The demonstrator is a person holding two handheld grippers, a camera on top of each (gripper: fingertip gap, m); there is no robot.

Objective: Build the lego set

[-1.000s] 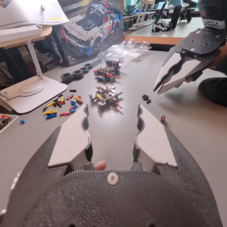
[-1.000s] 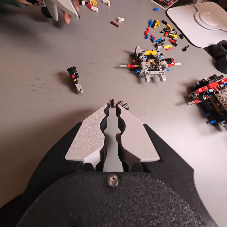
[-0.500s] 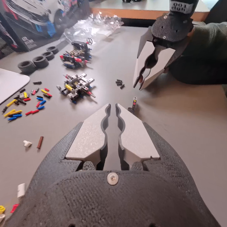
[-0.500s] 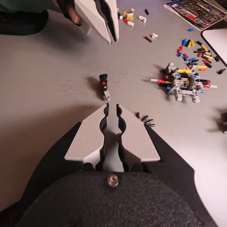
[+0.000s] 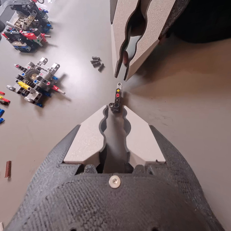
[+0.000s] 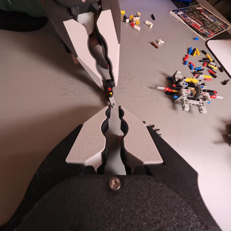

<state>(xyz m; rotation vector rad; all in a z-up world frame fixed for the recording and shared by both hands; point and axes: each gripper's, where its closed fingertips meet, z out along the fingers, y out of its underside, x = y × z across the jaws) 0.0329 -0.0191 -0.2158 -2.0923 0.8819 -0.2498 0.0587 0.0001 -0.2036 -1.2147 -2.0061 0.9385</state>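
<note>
The left gripper (image 5: 115,107) is low over the grey table (image 5: 181,118), its fingers set either side of the black end of a small beam piece (image 5: 118,95). The piece lies on the table pointing to twelve o'clock. I cannot tell whether the pads press on it or only flank it.

At the piece's far, light-grey tip, the right gripper (image 5: 120,78) comes in from twelve o'clock. Its fingers are a narrow slot apart with nothing between them. From its own side, that grey tip sits just off its left fingertip (image 6: 108,107), slightly out of line with the slot.

The risks, as I judge them:
- The piece is small and stands on a smooth top, so a nudge from that offset fingertip could skid or swivel it.
- If the left pads are not truly biting, it could tip over or pop free.
- The two sets of fingertips are very close and could knock together.

Things around:
- A cluster of black pins (image 5: 96,62) lies near the right gripper, at about eleven o'clock from the piece.
- A grey gear assembly (image 5: 35,80) sits out at nine to ten o'clock.
- A bigger red-and-black assembly (image 5: 25,25) lies beyond it.
- A brown rod (image 5: 8,168) lies well apart at eight o'clock.

Nothing lies between the grippers but the piece itself.
</note>
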